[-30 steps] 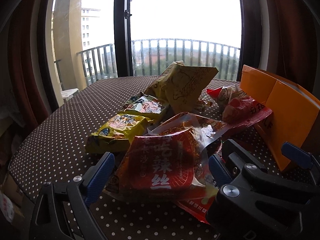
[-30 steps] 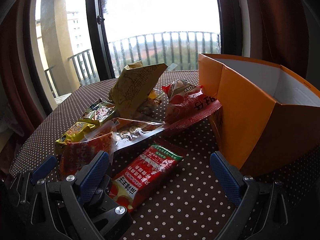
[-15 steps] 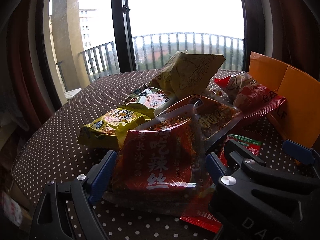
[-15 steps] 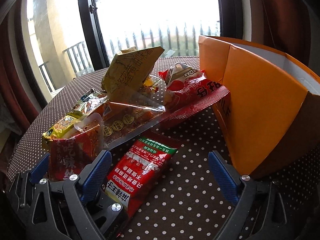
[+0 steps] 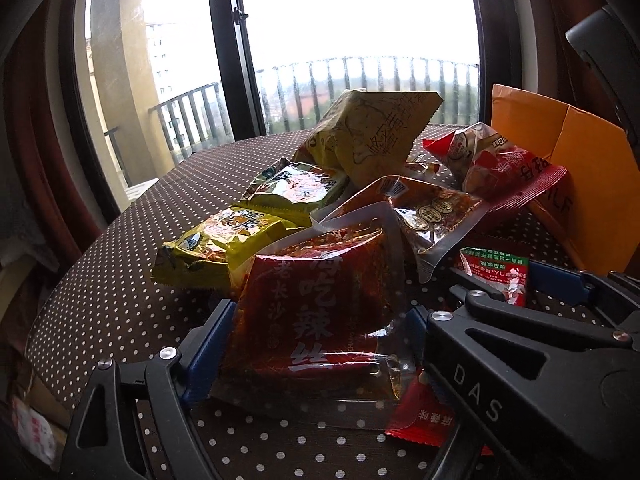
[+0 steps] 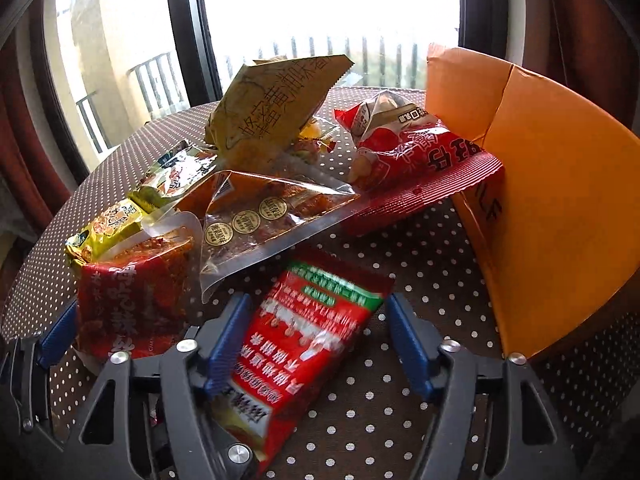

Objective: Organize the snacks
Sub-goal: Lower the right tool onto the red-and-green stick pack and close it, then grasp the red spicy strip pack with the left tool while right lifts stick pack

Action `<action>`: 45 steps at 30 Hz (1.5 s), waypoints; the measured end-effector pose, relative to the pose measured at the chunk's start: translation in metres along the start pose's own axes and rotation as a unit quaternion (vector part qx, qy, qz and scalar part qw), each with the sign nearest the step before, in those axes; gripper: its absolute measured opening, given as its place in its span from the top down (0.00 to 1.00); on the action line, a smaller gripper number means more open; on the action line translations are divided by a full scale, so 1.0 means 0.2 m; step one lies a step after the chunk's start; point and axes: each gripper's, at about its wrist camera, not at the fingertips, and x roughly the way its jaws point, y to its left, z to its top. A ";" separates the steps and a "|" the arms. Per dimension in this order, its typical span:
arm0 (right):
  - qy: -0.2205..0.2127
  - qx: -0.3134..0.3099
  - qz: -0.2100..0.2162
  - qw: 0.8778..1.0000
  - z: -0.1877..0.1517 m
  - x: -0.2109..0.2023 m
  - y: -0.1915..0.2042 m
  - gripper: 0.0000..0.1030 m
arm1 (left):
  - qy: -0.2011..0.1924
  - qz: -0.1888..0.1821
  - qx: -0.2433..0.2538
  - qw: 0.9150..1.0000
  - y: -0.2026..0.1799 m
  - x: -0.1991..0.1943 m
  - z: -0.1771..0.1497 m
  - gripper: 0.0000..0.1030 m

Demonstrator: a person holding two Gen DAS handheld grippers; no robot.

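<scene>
My left gripper (image 5: 316, 344) straddles the dark red spicy-strip pouch (image 5: 320, 312) at the near edge of the snack heap; its jaws have just been closing and now sit narrow about the pouch, the left pad at its edge, though I cannot tell that both pads press on it, so I judge the grip not yet made; my right gripper (image 6: 320, 336) has its jaws to either side of the red and green packet (image 6: 304, 344), which lies flat on the dotted bench (image 6: 400, 420) just beside the pouch; those jaws have also just been closing, the left pad touching the packet's edge while a gap shows at the right pad; I read both as set this way so each hand can lift one snack and carry it to the orange box (image 6: 560, 208) standing open at the right; outward from these, a clear bag with gold seals (image 6: 260, 220) overlaps the pouch's far side and may drag along with it; two yellow-green packets (image 5: 224, 240) lie to the left, a tall yellow bag (image 6: 272, 112) leans up behind, and a big red bag (image 6: 416, 156) rests against the box's wall, partly barring the way in.
</scene>
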 end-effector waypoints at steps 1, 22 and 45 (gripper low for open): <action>-0.001 0.000 0.001 1.000 0.00 0.00 -0.01 0.41 | 0.001 -0.004 -0.003 1.000 0.00 0.00 0.00 0.17; -0.042 0.017 0.009 0.999 -0.01 -0.14 -0.12 0.60 | 0.012 -0.017 -0.029 0.999 0.02 -0.02 0.02 0.19; -0.018 0.016 0.013 1.000 0.08 -0.05 -0.08 0.60 | 0.036 -0.073 -0.073 0.994 0.05 0.11 0.09 0.57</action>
